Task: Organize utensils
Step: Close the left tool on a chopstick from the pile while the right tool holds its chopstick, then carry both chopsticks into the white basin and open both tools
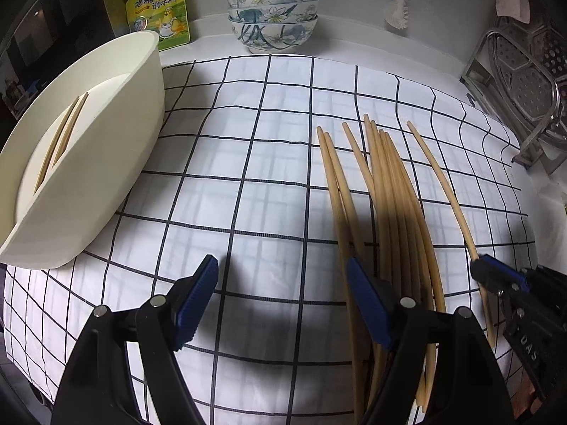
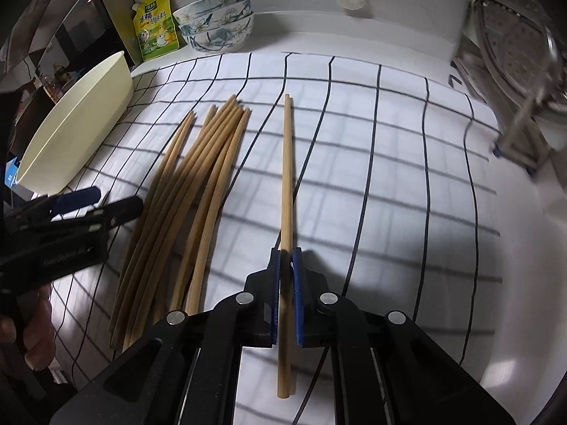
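Several wooden chopsticks [image 1: 397, 194] lie in a loose bundle on the checked cloth [image 1: 248, 141], also seen in the right wrist view as the bundle [image 2: 198, 177]. My right gripper [image 2: 287, 262] is shut on a pair of chopsticks [image 2: 287, 163] lying apart to the right of the bundle; in the left wrist view the right gripper [image 1: 485, 272] pinches the rightmost stick. My left gripper [image 1: 281, 269] stands open low over the cloth, with nothing between its fingers and its right finger over the bundle's near ends. A cream tub [image 1: 106, 184] at the left holds two chopsticks [image 1: 63, 131].
Stacked flowered bowls [image 1: 273, 17] and a yellow seasoning pouch [image 1: 159, 10] stand at the back. A white brush [image 1: 398, 10] hangs on the wall. A metal rack [image 1: 514, 88] fills the right edge. A hand [image 2: 32, 318] holds the left gripper [image 2: 106, 202].
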